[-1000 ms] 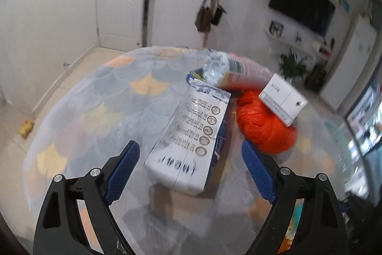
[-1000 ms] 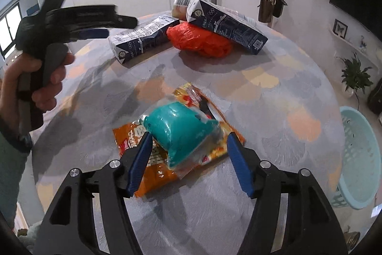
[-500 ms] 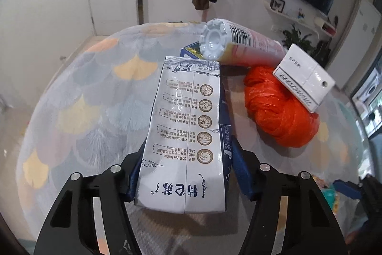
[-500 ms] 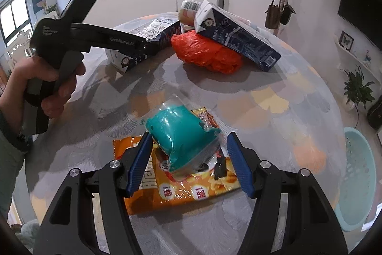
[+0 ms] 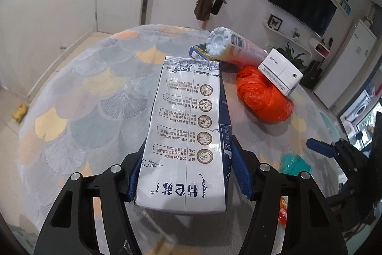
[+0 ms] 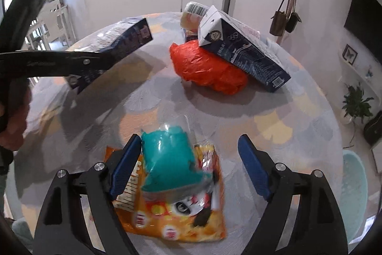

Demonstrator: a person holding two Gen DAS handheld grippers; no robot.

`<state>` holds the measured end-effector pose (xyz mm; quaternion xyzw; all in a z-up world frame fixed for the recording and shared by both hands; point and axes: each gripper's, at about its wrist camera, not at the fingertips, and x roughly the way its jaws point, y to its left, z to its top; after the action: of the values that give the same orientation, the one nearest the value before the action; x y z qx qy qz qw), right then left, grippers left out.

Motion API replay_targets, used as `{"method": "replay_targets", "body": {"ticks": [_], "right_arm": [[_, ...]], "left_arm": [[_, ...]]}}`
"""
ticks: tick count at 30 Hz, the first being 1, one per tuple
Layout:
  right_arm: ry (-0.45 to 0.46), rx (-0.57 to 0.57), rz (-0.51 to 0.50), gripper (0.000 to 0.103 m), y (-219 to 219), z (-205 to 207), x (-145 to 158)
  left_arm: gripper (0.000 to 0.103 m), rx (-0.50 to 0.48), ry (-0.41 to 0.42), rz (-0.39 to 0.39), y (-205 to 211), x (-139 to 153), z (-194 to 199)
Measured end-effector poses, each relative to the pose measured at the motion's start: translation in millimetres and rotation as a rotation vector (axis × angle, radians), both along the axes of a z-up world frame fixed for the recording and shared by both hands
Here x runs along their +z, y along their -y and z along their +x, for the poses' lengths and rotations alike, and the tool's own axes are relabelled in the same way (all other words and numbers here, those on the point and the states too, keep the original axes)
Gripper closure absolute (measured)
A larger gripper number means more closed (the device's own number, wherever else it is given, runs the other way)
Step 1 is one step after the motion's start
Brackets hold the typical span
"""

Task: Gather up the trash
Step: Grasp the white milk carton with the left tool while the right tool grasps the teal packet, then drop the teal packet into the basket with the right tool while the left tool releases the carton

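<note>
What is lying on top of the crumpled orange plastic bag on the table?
A dark blue and white milk carton leans on the crumpled orange plastic bag. A bottle lies behind them. Whether it touches the bag cannot be seen.

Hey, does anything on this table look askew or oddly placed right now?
Yes. A dark milk carton lies tilted, propped on the crumpled orange bag rather than flat on the table. A bottle lies on its side behind them. Nothing looks spilled.
</note>
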<state>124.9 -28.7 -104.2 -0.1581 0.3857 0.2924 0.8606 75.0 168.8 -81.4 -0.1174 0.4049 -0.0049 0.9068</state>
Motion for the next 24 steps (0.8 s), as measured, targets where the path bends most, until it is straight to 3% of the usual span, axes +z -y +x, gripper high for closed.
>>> {"method": "replay_targets", "body": {"ticks": [1, 5, 13, 24], "right_arm": [[-0.015, 0.008, 0.007, 0.028, -0.4, 0.6, -0.5], [-0.071, 0.011, 0.02, 0.061, -1.8, 3.3, -6.1], [-0.004, -0.061, 0.137, 0.063, 28.3, 0.3, 22.8], [0.189, -0.263, 0.145, 0.064, 88.8, -1.4, 70.1]], "left_arm": [[0.042, -0.002, 0.001, -0.004, 0.2, 0.1, 0.2], [0.042, -0.011, 0.013, -0.011, 3.4, 1.7, -0.8], [0.042, -0.067, 0.112, -0.029, 29.1, 27.4, -14.1], [0.042, -0.166, 0.242, -0.043, 102.0, 83.8, -16.0]]}}
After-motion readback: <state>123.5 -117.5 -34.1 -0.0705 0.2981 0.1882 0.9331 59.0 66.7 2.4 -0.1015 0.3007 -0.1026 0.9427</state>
